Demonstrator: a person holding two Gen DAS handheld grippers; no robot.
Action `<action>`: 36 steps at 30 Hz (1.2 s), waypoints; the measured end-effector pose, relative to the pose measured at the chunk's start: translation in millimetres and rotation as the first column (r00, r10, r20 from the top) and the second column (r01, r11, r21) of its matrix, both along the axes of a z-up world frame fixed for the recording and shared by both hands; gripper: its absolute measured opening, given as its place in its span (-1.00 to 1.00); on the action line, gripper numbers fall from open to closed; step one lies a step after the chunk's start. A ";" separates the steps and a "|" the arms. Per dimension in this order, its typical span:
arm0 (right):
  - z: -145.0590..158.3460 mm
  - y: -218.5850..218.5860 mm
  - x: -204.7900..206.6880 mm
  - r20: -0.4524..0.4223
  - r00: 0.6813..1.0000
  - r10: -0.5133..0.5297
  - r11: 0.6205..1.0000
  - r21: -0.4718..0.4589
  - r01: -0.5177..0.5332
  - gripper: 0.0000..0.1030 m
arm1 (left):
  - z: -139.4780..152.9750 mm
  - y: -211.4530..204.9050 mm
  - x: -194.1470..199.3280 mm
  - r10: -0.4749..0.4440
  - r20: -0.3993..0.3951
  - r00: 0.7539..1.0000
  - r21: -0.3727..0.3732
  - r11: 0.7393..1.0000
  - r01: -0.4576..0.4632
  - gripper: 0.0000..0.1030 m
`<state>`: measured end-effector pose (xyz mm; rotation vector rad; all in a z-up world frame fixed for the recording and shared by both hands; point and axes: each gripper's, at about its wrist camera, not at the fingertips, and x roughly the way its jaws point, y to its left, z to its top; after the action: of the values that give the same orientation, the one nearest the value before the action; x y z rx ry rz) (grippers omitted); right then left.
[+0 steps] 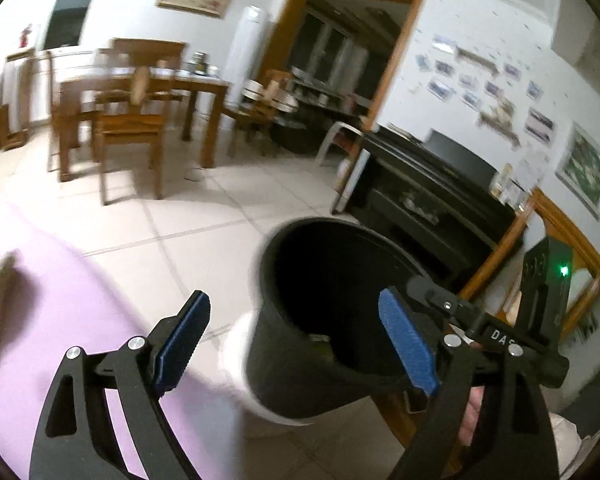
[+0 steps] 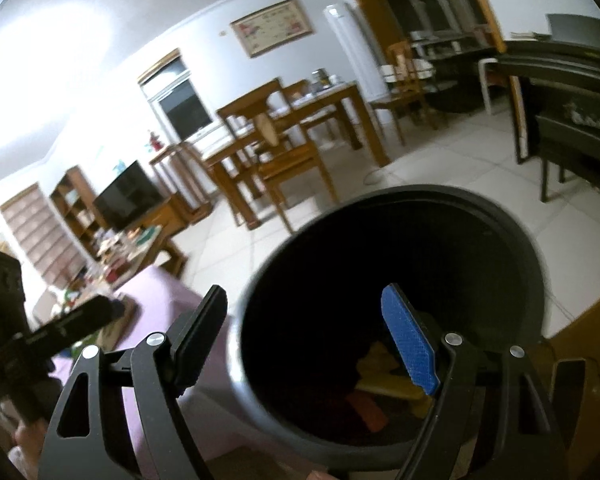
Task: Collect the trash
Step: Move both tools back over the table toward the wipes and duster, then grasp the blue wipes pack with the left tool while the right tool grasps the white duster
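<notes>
Both grippers, left gripper (image 1: 294,342) and right gripper (image 2: 306,342), have jaws spread wide, gripping nothing. Black trash bin (image 2: 500,248) sits right ahead, yellow and orange scraps (image 2: 384,384) inside.

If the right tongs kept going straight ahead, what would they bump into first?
Probably the black trash bin. The right tongs are open and empty, pointing into its mouth, so they would likely meet the rim or the yellow and orange scraps inside. Depth is hard to judge.
</notes>
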<state>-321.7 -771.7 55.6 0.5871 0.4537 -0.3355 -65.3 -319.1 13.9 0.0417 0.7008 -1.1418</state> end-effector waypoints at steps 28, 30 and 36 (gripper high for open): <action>36.7 286.9 376.9 -0.131 0.834 0.536 0.843 0.037 -0.536 0.75 | -54.6 343.5 199.2 0.692 -0.370 0.620 0.049 0.681 -0.731 0.55; 28.2 296.2 400.0 -0.178 0.827 0.533 0.844 0.043 -0.535 0.80 | -60.5 343.5 202.0 0.680 -0.377 0.629 0.047 0.692 -0.720 0.55; -1.1 326.5 421.4 -0.258 0.798 0.545 0.823 -0.017 -0.567 0.05 | -62.6 338.0 207.5 0.658 -0.344 0.670 0.037 0.723 -0.690 0.08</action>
<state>99.7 -445.2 54.6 0.2953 0.8204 0.1448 142.2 18.9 -48.7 -0.4824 0.8625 -0.4462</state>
